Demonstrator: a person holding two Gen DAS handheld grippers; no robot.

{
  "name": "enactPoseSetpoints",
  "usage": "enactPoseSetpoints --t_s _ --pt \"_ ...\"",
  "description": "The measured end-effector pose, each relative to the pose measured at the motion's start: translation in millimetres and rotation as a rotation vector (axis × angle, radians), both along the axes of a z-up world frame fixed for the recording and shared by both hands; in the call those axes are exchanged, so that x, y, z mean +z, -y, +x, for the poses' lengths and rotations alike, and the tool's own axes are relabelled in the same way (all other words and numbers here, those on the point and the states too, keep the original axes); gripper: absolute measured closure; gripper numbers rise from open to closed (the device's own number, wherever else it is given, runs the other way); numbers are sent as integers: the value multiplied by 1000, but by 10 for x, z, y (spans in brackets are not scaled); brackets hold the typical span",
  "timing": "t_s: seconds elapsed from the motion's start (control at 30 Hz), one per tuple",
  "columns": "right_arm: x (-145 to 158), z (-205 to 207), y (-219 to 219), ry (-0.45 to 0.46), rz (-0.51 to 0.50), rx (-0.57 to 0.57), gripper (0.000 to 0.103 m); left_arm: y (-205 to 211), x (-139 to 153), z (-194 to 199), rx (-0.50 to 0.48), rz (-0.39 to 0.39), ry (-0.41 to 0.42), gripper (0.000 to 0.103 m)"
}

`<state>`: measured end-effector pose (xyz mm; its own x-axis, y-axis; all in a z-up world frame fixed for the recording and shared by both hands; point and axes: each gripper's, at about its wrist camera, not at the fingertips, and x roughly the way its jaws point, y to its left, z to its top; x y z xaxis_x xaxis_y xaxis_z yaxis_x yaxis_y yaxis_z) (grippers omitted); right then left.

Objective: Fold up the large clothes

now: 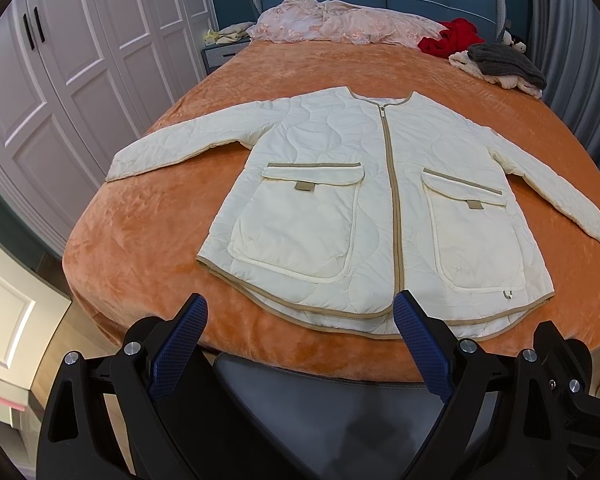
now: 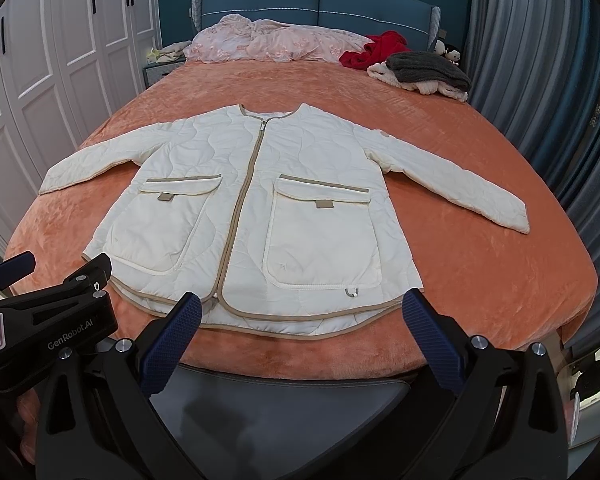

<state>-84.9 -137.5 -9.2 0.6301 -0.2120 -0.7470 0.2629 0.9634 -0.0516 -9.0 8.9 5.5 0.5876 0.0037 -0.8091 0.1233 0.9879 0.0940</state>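
Note:
A cream quilted jacket (image 1: 360, 184) (image 2: 256, 208) with tan trim lies flat and zipped on the orange bedspread (image 1: 148, 232) (image 2: 480, 260), front up, both sleeves spread out, hem toward me. My left gripper (image 1: 300, 312) hovers open over the foot of the bed, just short of the hem, with nothing between its blue fingers. Beside it, my right gripper (image 2: 302, 308) is open too and holds nothing, close to the hem right of the zipper. The left gripper's body (image 2: 48, 312) shows at the lower left of the right wrist view.
At the head of the bed lie a pink quilt (image 1: 340, 20) (image 2: 276, 40), a red garment (image 1: 452, 38) (image 2: 380, 52) and a grey and cream pile (image 1: 504, 64) (image 2: 428, 70). White wardrobe doors (image 1: 72, 60) stand left, grey curtains (image 2: 540, 80) right. A dark padded bench (image 1: 320, 412) sits below the grippers.

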Motion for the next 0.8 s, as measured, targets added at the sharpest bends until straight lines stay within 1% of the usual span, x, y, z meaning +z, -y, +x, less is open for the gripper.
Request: enactPoseSetpoints --t_s 0.8 --pt "-3 11 11 -4 4 4 5 -5 -27 8 1 0 0 12"
